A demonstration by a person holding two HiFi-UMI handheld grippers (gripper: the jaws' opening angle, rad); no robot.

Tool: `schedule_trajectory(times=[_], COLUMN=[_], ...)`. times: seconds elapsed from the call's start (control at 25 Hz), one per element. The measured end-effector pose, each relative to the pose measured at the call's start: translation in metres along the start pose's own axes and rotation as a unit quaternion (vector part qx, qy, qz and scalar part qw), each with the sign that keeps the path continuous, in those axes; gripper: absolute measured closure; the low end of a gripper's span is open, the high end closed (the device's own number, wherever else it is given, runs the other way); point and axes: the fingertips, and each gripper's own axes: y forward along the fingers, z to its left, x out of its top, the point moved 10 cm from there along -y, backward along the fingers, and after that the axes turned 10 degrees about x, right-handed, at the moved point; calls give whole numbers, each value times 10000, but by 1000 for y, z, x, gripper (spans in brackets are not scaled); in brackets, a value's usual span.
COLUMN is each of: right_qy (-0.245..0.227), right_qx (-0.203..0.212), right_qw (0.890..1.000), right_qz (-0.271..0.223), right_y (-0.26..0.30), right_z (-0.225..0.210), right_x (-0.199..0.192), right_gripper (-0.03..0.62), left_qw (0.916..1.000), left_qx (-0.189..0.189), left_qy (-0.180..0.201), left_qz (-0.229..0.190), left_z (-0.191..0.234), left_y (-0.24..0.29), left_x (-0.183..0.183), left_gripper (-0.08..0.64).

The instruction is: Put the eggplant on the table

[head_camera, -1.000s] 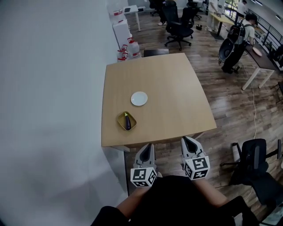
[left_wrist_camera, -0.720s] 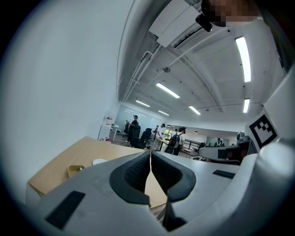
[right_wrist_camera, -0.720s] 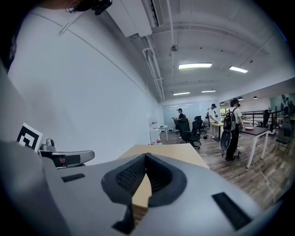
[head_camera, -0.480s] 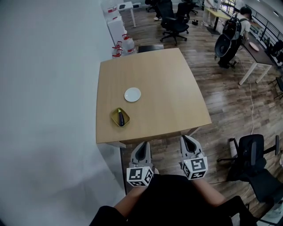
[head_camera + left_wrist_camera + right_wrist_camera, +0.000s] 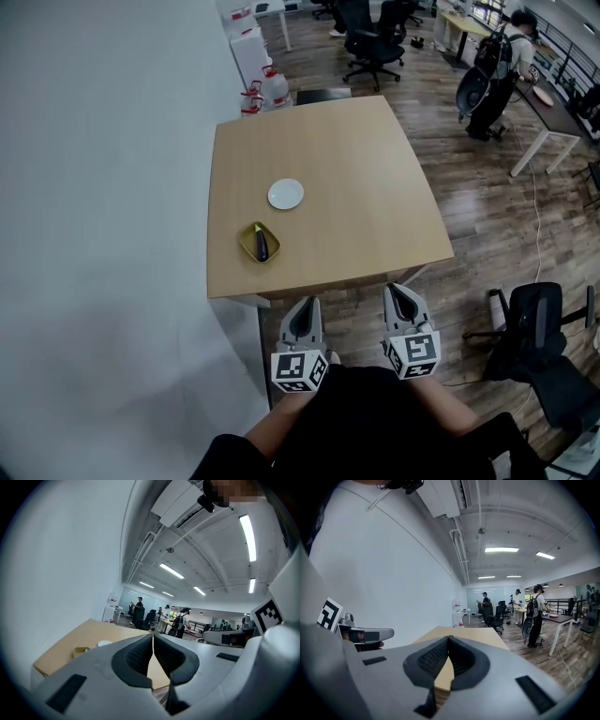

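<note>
While the eggplant (image 5: 262,246) lies in the yellow dish (image 5: 246,240) near the table's (image 5: 356,197) left front corner, it isn't on the bare wood, so I judge the transfer is left to do. My left gripper (image 5: 303,307) and right gripper (image 5: 403,300) have jaws pressed together, empty, short of the table edge and well apart from the dish.

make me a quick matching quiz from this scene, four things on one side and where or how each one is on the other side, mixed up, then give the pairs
Things:
1. dark purple eggplant
2. round white plate
3. small yellow dish
4. left gripper

States:
A. jaws together, nothing held, short of the light wooden table
B. empty, beyond the dish
C. lying inside another listed thing
D. near the table's left side, holding a vegetable

Pairs: 1-C, 2-B, 3-D, 4-A
</note>
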Motion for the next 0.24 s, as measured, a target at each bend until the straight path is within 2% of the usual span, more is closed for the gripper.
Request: schedule_trajectory(times=[0.24], right_qy=[95], right_qx=[-61], right_qw=[9999], right_qz=[-85], right_y=[13], right_z=[8], right_x=[1], right_gripper=[532], left_qw=[10000], left_qx=[-3], left_qy=[-41], left_qz=[20], left_z=[16], left_y=[2], left_x=[2], left_gripper=[541])
